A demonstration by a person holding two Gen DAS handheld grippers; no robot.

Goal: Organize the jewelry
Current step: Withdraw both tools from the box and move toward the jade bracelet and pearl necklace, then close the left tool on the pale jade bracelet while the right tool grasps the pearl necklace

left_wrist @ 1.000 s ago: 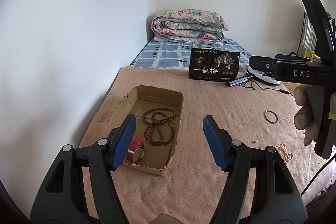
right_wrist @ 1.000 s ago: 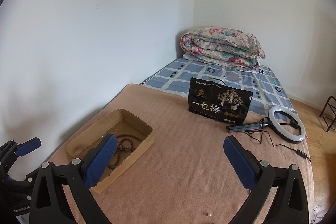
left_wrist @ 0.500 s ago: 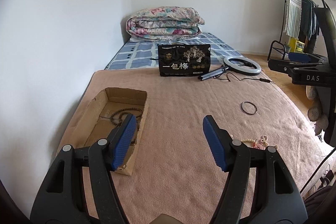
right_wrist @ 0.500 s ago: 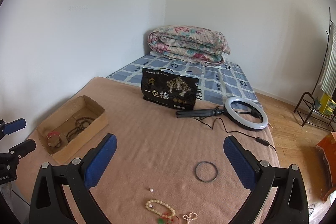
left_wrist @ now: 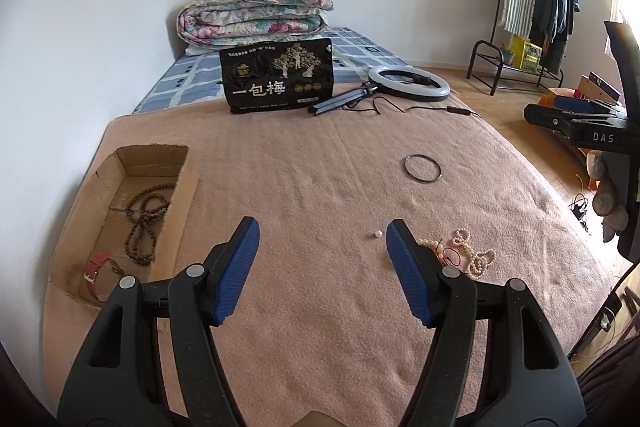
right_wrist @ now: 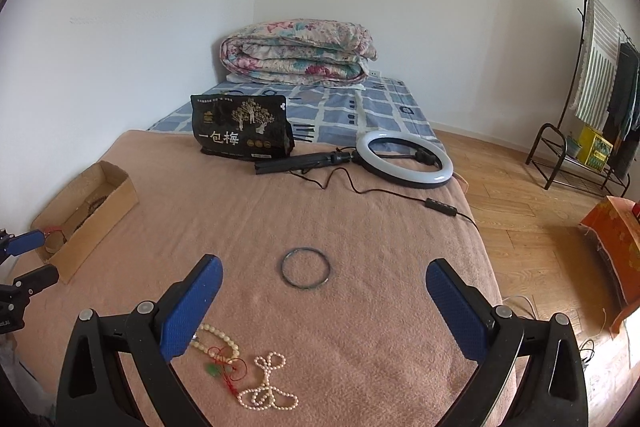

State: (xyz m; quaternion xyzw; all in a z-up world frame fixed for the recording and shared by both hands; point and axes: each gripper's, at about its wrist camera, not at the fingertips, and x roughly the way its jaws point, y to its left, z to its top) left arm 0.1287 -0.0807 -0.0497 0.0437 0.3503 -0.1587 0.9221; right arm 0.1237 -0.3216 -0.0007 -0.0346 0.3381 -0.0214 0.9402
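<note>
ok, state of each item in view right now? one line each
left gripper: open, empty
right gripper: open, empty
cardboard box: open-topped, holding jewelry
brown bead strand: in the box
red strap: in the box
dark bangle: flat on blanket
pearl strand: loose on blanket
ring light: lying flat

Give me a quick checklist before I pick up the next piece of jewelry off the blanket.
1. Right gripper open, empty: ok.
2. Left gripper open, empty: ok.
3. Dark bangle flat between the right gripper's fingers, unobstructed: ok.
4. Cardboard box has room beside the wooden bead necklace and red strap: ok.
5. Pearl strand free of the red-corded bead bracelet: cannot tell.
6. Loose pearl accounted for: ok.
</note>
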